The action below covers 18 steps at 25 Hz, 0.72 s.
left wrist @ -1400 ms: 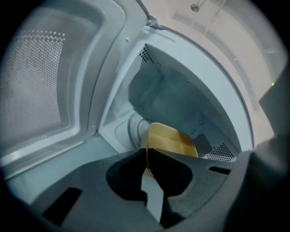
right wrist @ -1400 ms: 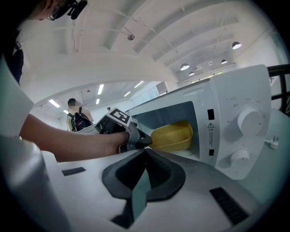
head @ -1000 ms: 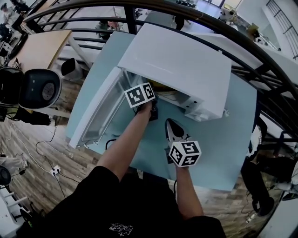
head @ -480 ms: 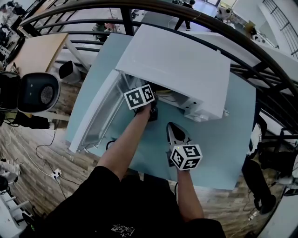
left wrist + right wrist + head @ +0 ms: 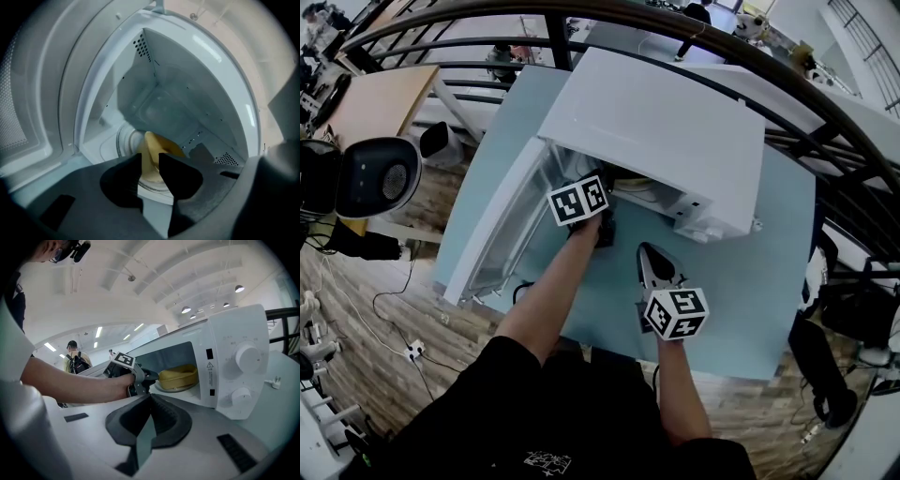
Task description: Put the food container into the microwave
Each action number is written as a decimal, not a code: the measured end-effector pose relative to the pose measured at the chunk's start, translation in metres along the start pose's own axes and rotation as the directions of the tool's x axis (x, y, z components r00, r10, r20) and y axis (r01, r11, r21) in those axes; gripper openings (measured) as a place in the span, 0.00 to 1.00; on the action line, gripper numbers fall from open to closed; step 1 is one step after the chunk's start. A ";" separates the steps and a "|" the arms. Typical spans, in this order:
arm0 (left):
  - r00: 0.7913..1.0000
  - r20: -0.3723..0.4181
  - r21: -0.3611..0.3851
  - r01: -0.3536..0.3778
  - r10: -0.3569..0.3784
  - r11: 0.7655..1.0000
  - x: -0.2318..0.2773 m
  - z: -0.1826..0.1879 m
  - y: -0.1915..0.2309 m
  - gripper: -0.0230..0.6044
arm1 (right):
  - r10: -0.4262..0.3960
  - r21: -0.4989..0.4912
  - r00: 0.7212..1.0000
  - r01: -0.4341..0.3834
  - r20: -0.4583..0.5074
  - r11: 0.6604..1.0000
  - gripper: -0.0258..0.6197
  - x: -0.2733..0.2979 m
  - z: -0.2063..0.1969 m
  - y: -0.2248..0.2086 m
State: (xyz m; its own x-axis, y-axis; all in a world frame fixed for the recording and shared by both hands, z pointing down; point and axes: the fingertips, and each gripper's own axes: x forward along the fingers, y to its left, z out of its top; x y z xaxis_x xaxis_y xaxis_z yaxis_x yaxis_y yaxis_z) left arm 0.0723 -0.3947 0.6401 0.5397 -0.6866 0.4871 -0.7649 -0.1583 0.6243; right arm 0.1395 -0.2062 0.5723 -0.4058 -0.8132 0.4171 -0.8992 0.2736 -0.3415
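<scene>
Arms first: the left forearm (image 5: 546,295) stretches forward across the desk (image 5: 750,291), carrying the left tongs (image 5: 150,158) to the mouth of the white microwave (image 5: 666,131), whose door (image 5: 502,230) hangs wide open on the left. In the left gripper view these tongs are released, parted by a narrow slit. Yellow shows through that slit right at the tips; whether the tips touch it I cannot tell.

The right forearm (image 5: 680,398) is tucked closer to the body. Its right tongs (image 5: 149,397) are clenched on nothing, tips met, held in front of the control panel (image 5: 241,376) and aimed at the microwave.

The yellow food container (image 5: 178,376) sits inside the cavity on the glass turntable (image 5: 174,389), lying level. Its long axis runs side to side across the opening, parallel to the microwave's front, with one end toward the left tongs.
</scene>
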 end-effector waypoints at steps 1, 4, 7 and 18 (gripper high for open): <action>1.000 0.000 0.000 0.003 -0.003 1.000 -0.004 -0.001 0.000 0.19 | 0.000 -0.004 1.000 0.000 0.004 1.000 0.05 0.001 0.002 0.002; 1.000 -0.003 -0.002 0.011 -0.011 1.000 -0.017 -0.004 -0.001 0.19 | -0.001 -0.019 1.000 0.001 0.015 1.000 0.05 0.002 0.010 0.007; 1.000 -0.013 0.000 0.015 -0.015 1.000 -0.031 -0.009 0.000 0.19 | 0.003 -0.029 1.000 -0.002 0.030 1.000 0.05 0.003 0.018 0.015; 0.998 -0.044 0.027 0.039 -0.038 0.999 -0.071 -0.022 -0.007 0.14 | 0.000 -0.023 0.997 0.002 0.077 1.000 0.05 -0.002 0.036 0.028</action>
State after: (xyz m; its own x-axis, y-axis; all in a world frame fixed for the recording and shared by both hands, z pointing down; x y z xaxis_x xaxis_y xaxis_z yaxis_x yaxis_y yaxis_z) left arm 0.0470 -0.3292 0.6151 0.5831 -0.6486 0.4893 -0.7524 -0.2040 0.6263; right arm 0.1208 -0.2153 0.5318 -0.3916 -0.8504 0.3514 -0.9037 0.2836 -0.3209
